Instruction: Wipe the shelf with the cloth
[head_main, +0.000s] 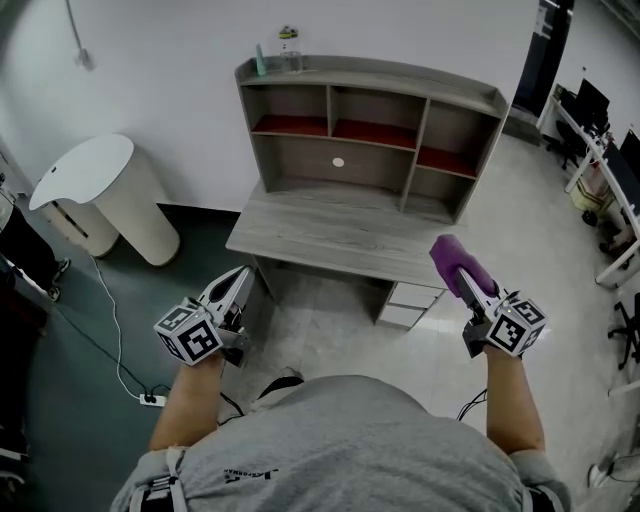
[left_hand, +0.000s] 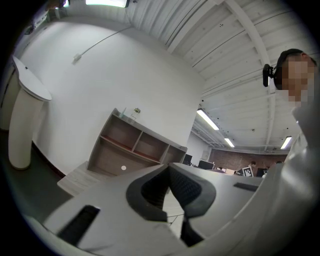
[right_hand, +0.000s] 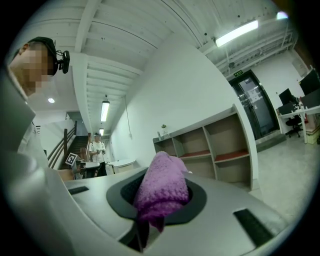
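Head view: a grey wooden cubby shelf (head_main: 400, 82) is seen ahead, well apart from both tools. The left hand-held gripper (head_main: 240, 278) is held closed and empty. The right hand-held gripper (head_main: 463, 280) is clamped on a purple terry cloth (head_main: 450, 256). The approach is judged to be in hand; next, the cloth must be carried to a shelf board.

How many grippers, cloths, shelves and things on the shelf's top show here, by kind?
Grippers: 2, the left gripper and the right gripper
Cloth: 1, purple
Shelf: 1
Things on its top: 2, a bottle and a teal item
Total: 6
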